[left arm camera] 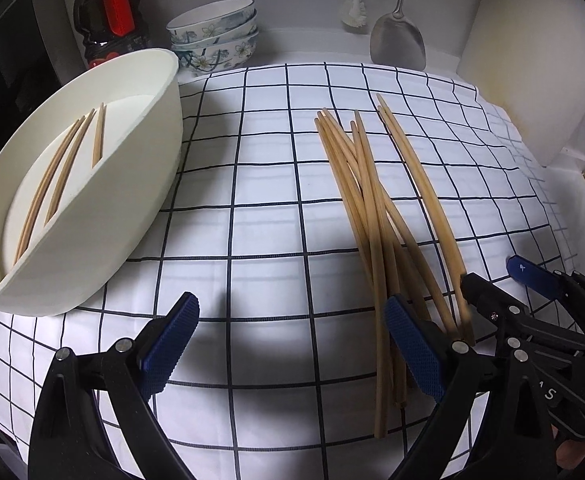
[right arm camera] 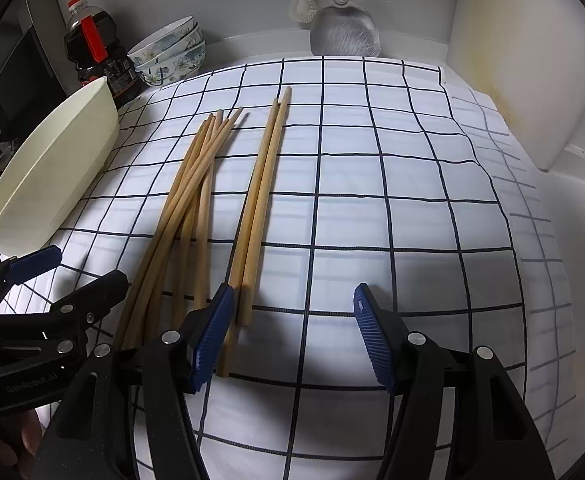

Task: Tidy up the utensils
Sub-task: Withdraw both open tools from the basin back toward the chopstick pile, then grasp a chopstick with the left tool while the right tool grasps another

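Only left view shows chopsticks [left arm camera: 66,168] inside the tub [left arm camera: 148,152] (three visible).

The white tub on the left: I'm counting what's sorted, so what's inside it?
Inside the white tub, three chopsticks lie on its floor in the left wrist view. Its near wall hides their lower ends and part of the floor, so more could lie there.

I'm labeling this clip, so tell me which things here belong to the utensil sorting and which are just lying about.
Job:
loose chopsticks
chopstick pair
cream tray
chopsticks in the tray

Lying about:
stacked floral bowls
sauce bottle
metal spatula
dish brush
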A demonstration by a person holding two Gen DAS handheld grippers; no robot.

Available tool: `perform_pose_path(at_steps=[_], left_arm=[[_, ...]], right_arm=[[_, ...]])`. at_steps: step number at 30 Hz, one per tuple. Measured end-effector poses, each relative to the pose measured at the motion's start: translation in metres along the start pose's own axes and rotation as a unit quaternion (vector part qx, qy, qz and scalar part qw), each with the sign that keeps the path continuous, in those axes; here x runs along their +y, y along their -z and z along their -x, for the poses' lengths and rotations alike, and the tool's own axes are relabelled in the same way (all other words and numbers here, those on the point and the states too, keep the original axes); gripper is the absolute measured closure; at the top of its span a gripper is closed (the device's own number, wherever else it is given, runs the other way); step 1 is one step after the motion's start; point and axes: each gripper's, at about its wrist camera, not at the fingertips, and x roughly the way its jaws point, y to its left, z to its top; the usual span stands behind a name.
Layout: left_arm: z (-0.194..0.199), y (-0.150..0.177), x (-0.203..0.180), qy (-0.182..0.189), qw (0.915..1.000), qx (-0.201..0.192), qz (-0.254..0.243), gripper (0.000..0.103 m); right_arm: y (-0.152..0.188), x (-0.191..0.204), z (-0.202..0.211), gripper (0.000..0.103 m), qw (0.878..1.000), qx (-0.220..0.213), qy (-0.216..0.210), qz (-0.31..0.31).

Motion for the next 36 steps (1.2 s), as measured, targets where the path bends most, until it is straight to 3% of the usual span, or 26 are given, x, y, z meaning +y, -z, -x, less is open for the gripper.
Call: perform_pose_path(at_steps=[16,19,23,29,36], left_arm=[[-0.008,0.003,-0.005,-0.003,0.9999,0.008,-0.013,0.011],[-0.008,0.001,-0.005,-0.002,0.9999,0.004,-0.010,0.015],[-0.009,-0.002,-0.006,0.013,0.9999,0.006,-0.003,0.028],[-0.009,-0.004,-0.006,0.041,0.9991,0.007,0.008,0.045],[-0.010,-0.002,0.000,0.047,0.9985,0.008,0.025,0.046]], right_arm=[[0.003,-0.002,0.004,0.044,1.000,-0.006,0.015,0.016],[0.002,0.000,0.002,0.044,0.999,-0.007,0.019,0.025],[0.000,0.004,-0.002,0.044,0.999,-0.007,0.020,0.036],[-0.004,0.011,-0.006,0.052,0.998,-0.013,0.017,0.058],[-0.006,0.014,-0.008,0.059,0.997,-0.018,0.012,0.069]])
